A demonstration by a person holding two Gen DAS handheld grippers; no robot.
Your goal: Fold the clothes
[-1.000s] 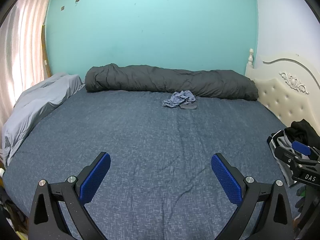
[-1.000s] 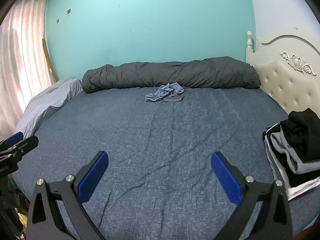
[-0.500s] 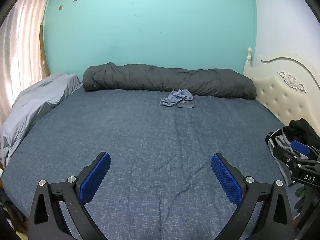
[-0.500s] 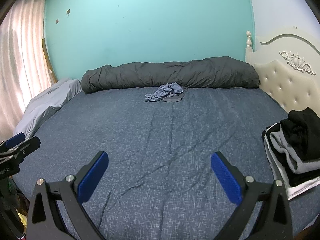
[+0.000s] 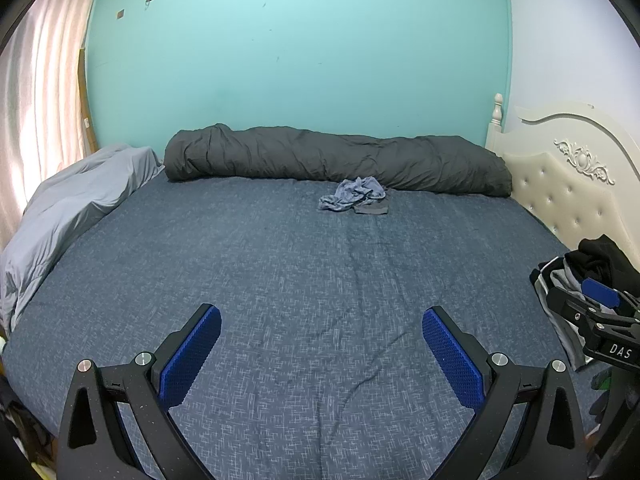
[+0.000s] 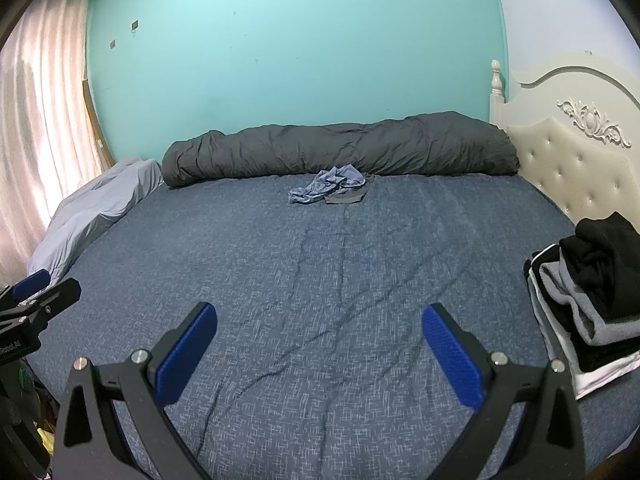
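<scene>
A crumpled blue-grey garment (image 5: 354, 196) lies on the far side of the bed's dark blue sheet (image 5: 304, 280), against the rolled duvet; it also shows in the right wrist view (image 6: 328, 186). A stack of folded black, grey and white clothes (image 6: 588, 300) sits at the bed's right edge, also in the left wrist view (image 5: 576, 276). My left gripper (image 5: 320, 354) is open and empty above the near part of the sheet. My right gripper (image 6: 320, 350) is open and empty too, to the left of the stack.
A rolled dark grey duvet (image 5: 340, 160) lies along the far side by the teal wall. A light grey blanket (image 5: 76, 208) lies at the left edge by the curtain. A cream tufted headboard (image 6: 580, 160) stands on the right.
Both grippers stay open and empty. The left wrist view has shifted slightly, with the bed a little lower and wider in frame. The clothes have not moved.
</scene>
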